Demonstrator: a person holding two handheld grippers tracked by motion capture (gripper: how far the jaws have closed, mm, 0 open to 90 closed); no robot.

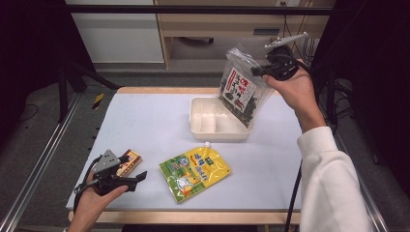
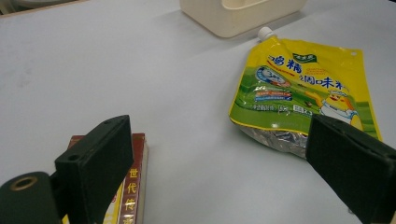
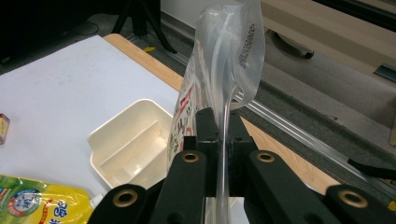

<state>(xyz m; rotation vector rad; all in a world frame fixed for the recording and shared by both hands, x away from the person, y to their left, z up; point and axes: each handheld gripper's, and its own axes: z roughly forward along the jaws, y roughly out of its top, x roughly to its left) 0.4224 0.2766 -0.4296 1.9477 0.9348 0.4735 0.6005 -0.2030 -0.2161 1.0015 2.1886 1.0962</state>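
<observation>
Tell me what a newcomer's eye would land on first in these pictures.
First, the clear snack bag hanging above the cream divided tray at the far right of the table, pinched at its top edge by the right gripper. Next, the bright yellow spouted pouch lying flat near the front middle. At front left, the left gripper hovers open beside a small red-and-yellow box.

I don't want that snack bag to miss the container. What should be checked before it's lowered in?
1. Grip: right gripper clamped on the clear bag's top edge: ok.
2. Aim: bag hangs over the cream container's right end, tilted: ok.
3. Room: container's compartments look empty: ok.
4. Fit: whether the bag lies flat inside: cannot tell.
5. Left gripper open, resting apart near the small box: ok.
6. Yellow pouch lies outside the path: ok.
</observation>
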